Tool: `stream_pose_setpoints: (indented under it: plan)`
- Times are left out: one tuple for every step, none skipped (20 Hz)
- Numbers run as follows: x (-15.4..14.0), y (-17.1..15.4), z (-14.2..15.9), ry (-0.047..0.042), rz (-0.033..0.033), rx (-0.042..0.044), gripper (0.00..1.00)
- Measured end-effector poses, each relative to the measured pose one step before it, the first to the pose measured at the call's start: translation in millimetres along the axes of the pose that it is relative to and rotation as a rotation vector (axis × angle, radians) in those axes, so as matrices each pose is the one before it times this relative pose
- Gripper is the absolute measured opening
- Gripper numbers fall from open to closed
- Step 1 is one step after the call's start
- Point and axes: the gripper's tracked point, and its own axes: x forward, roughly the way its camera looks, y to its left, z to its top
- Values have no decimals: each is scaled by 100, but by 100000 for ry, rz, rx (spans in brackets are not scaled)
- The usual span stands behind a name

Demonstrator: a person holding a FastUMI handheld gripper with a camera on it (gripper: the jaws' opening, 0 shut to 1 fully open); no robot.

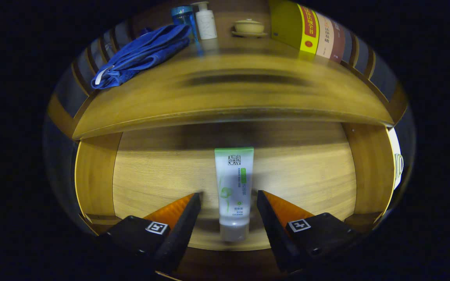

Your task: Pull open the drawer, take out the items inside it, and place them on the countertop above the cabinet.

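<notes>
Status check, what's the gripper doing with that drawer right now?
Hand-held gripper open, fingers straddling tube. Tube lying in open drawer, not gripped. Nothing in the way.

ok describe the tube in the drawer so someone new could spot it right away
Below the wooden countertop the drawer stands open. On its floor lies the white squeeze tube, between the open tongs, touching neither, cap toward them. Its green end band and leaf print set it apart from the pump bottle up on the countertop.

Dim, warm light; blurred, fisheye-bent edges
</notes>
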Motion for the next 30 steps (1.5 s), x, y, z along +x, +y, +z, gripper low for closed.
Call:
stream_pose_setpoints:
  plan:
    - [234,-11,-69,427,-318,-353,93]
    - [86,-102,-76,598,-237,-562,89]
    - [17,-55,2,408,-202,-642,85]
    - [-12,-48,64,619,-9,-355,81]
    - [-64,-92,64,962,-116,-194,77]
    - [-64,-338,223,32,-1106,-455,73]
    - [-178,-376,230,199,-775,-630,68]
    - [-394,-183,291,-247,437,-63,64]
    - [-237,-38,288,-561,1131,341,59]
    - [-365,36,239,-556,1389,453,57]
    - [-439,94,256,-947,1144,261,55]
    - [-521,-24,425,-1383,390,-59,54]
    - [-580,-43,487,-1308,125,-413,53]
    - [-741,-53,678,-1907,508,-593,52]
    - [-818,-47,728,-2016,330,10,52]
    - [1607,-489,-2026,-2367,585,-394,52]
    - [-1547,1297,1063,-1548,1125,-279,52]
    - [-1514,-596,1051,-2112,878,659,52]
    - [-1360,1,-106,-1456,1223,353,52]
    - [-573,120,-6,-2587,903,873,52]
    - [-860,-118,114,-2500,768,78,52]
    - [-577,40,251,-3223,707,432,52]
    - [-657,95,338,-3284,731,-103,52]
    - [-700,58,197,-3277,19,242,52]
    - [-536,148,313,-2650,-170,500,52]
    - [-465,339,66,-1776,703,-130,51]
    - [-423,338,98,-722,628,-462,52]
    - [-602,320,365,-2057,404,41,52]
    - [-236,167,197,-806,293,-482,52]
    - [-465,222,493,-1695,327,355,52]
